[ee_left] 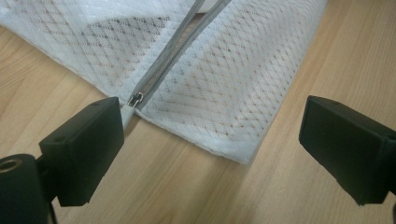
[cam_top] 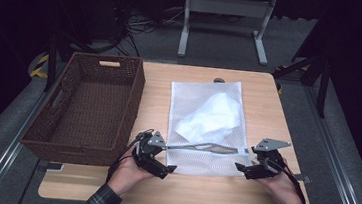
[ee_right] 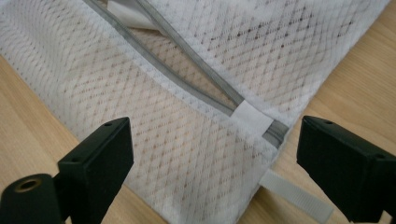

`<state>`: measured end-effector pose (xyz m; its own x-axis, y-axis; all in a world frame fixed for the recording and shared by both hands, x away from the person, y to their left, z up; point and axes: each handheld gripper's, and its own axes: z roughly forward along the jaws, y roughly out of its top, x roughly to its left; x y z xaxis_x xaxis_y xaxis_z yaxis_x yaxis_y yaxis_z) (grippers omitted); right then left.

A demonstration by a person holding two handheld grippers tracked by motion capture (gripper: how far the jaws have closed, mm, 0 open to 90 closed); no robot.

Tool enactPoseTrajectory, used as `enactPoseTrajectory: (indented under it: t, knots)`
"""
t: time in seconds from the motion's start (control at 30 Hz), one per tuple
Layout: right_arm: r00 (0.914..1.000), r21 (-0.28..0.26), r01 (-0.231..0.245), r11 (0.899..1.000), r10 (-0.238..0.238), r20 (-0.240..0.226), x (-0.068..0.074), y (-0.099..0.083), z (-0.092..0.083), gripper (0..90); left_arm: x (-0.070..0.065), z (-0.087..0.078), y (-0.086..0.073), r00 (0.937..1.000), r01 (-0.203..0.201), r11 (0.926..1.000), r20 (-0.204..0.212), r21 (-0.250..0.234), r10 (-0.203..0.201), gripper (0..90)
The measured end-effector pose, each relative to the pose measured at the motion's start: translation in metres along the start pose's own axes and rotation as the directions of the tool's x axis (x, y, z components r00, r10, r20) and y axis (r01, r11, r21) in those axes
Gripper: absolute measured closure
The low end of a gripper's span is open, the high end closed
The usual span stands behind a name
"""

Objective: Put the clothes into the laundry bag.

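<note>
Wooden table [cam_top: 264, 105], dark room | mesh bag [cam_top: 197, 96] flat | left hand-held gripper [cam_top: 171, 168] released | right hand-held gripper [cam_top: 237, 165] released

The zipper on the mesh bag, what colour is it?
Grey, clearest in the left gripper view: zipper on the white bag.

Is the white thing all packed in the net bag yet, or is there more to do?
The white cloth already lies inside the mesh bag. The left gripper and right gripper are both open at the bag's near corners, holding nothing. The zipper gapes, so zipping comes next. The wicker basket may follow.
</note>
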<state>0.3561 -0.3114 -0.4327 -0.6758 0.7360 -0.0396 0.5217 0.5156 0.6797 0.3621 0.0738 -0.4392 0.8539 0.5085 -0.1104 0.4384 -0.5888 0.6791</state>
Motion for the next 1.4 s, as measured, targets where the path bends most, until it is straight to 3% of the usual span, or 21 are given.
enactPoseTrajectory:
  t: [0.4, 0.67, 1.4]
  knots:
    - [0.9995, -0.020, -0.027, 0.999, 0.027, 0.016, 0.005, -0.031, -0.021, 9.9, -0.010, -0.008, -0.022, 0.9999, -0.015, 0.9999, -0.006, -0.008, 0.015, 5.7]
    - [0.9984, -0.034, -0.039, 0.999, 0.040, 0.039, 0.012, -0.046, -0.029, 9.7, -0.011, -0.008, -0.030, 0.9998, -0.021, 0.9997, 0.003, 0.016, 0.021, 5.5]
    - [0.9988, -0.048, -0.025, 0.999, 0.027, 0.040, 0.010, -0.046, -0.029, 8.2, -0.012, -0.010, -0.028, 0.9989, -0.045, 0.9989, -0.008, 0.008, 0.045, 5.2]
